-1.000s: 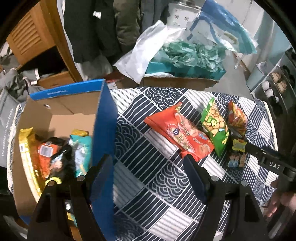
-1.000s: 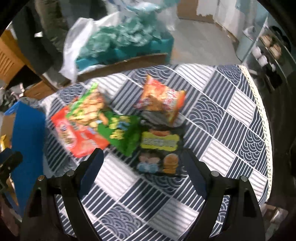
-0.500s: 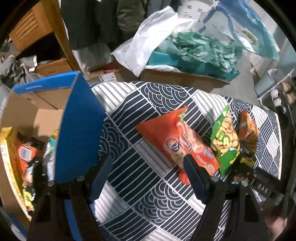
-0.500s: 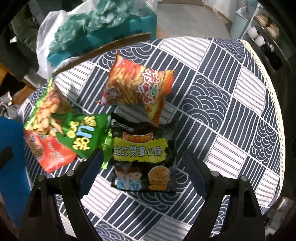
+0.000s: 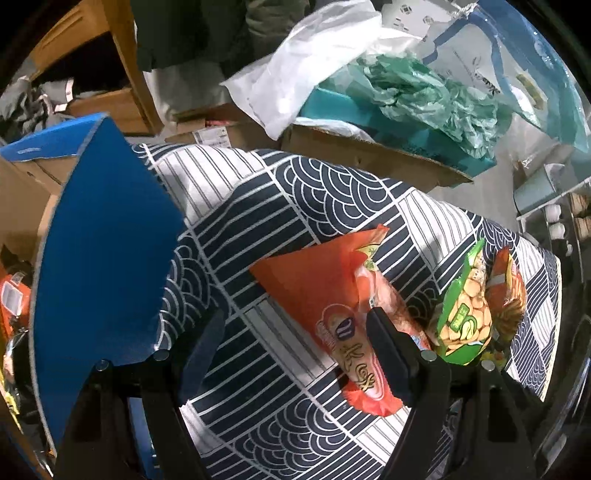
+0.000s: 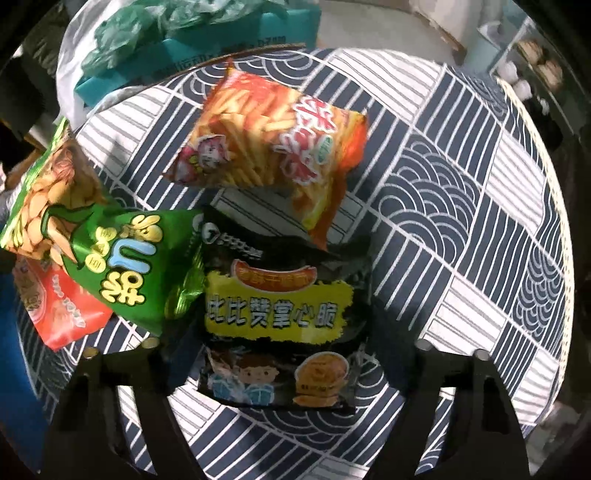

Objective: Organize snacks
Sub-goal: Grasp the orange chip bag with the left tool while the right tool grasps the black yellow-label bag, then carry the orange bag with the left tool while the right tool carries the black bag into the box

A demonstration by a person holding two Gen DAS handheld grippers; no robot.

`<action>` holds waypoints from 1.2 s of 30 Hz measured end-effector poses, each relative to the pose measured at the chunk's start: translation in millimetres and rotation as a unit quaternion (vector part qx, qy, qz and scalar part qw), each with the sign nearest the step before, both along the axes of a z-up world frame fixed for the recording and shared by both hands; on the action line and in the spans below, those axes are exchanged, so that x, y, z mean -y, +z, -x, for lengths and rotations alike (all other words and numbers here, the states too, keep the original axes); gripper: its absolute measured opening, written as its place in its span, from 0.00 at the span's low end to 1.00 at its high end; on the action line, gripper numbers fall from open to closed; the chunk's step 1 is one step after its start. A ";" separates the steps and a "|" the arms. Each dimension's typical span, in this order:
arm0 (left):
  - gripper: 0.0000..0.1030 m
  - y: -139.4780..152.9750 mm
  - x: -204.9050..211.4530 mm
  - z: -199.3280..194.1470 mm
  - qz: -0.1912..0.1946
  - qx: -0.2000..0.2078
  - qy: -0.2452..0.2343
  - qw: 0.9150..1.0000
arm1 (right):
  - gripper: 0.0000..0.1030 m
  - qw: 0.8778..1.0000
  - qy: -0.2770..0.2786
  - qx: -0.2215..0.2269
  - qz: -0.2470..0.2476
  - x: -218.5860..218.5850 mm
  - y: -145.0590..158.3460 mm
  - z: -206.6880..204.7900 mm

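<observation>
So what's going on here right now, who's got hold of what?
Nothing is held yet. The right gripper is open, its fingers either side of the black snack bag on the patterned tablecloth. The left gripper is open over the red snack bag. The green bag and the orange fries bag lie beside them; the blue-flapped box already holds snacks.

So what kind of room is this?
Probably a cluttered room at home: a table with a patterned tablecloth, coats hanging behind it, and cardboard boxes stuffed with plastic bags.
</observation>
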State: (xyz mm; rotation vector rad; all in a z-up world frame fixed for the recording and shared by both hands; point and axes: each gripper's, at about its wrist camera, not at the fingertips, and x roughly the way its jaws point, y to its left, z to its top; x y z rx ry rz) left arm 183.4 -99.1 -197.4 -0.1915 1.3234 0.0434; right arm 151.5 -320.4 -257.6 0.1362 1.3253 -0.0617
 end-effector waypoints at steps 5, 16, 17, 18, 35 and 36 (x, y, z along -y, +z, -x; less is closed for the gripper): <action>0.78 -7.5 5.6 -8.8 0.014 -0.005 0.004 1.000 | 0.67 1.000 -0.003 0.008 -0.012 -7.0 10.1 -1.2; 0.84 -19.8 15.2 -17.0 0.047 0.010 0.043 0.998 | 0.67 0.999 0.000 0.032 -0.038 -5.4 41.5 6.0; 0.85 -20.4 17.8 -17.3 0.041 0.009 0.041 0.998 | 0.67 0.999 0.001 0.033 -0.039 -6.1 42.6 6.4; 0.85 -21.0 19.8 -17.2 0.034 0.009 0.038 0.999 | 0.67 0.999 0.002 0.034 -0.039 -4.8 43.6 6.7; 0.53 -23.9 52.0 1.4 -0.007 -0.008 -0.060 0.998 | 0.67 0.997 0.007 0.065 -0.038 -10.2 72.0 15.7; 0.51 -23.0 50.8 3.0 -0.004 -0.011 -0.060 0.998 | 0.67 0.997 0.008 0.066 -0.039 -11.1 73.1 16.6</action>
